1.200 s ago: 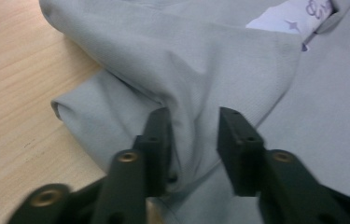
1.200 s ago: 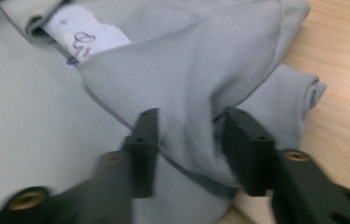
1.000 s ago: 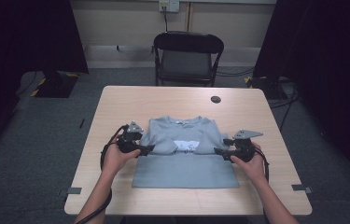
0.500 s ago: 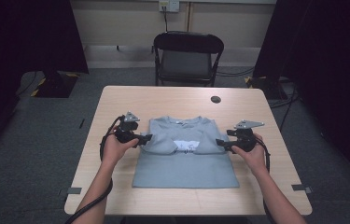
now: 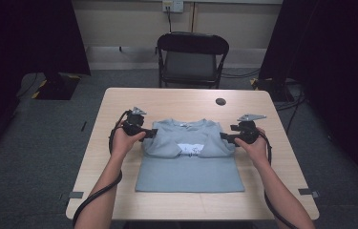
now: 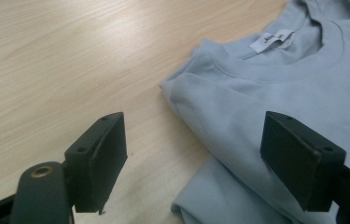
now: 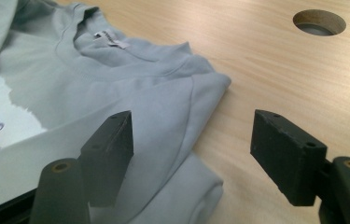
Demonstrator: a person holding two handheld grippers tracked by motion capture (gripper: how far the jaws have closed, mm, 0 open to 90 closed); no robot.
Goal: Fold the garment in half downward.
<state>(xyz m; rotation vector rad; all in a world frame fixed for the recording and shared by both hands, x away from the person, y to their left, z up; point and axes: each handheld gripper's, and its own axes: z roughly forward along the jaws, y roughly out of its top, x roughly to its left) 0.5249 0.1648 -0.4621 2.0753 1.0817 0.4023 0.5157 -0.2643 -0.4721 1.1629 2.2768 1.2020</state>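
T-shirt (image 5: 189,160) flat, collar toward chair (image 5: 192,57), long axis fore-aft; both claws open, empty.

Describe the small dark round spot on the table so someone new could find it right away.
Start at the wooden table and go past the folded grey shirt toward the chair. The round hole lies near the far edge, the tabletop's one dark mark.
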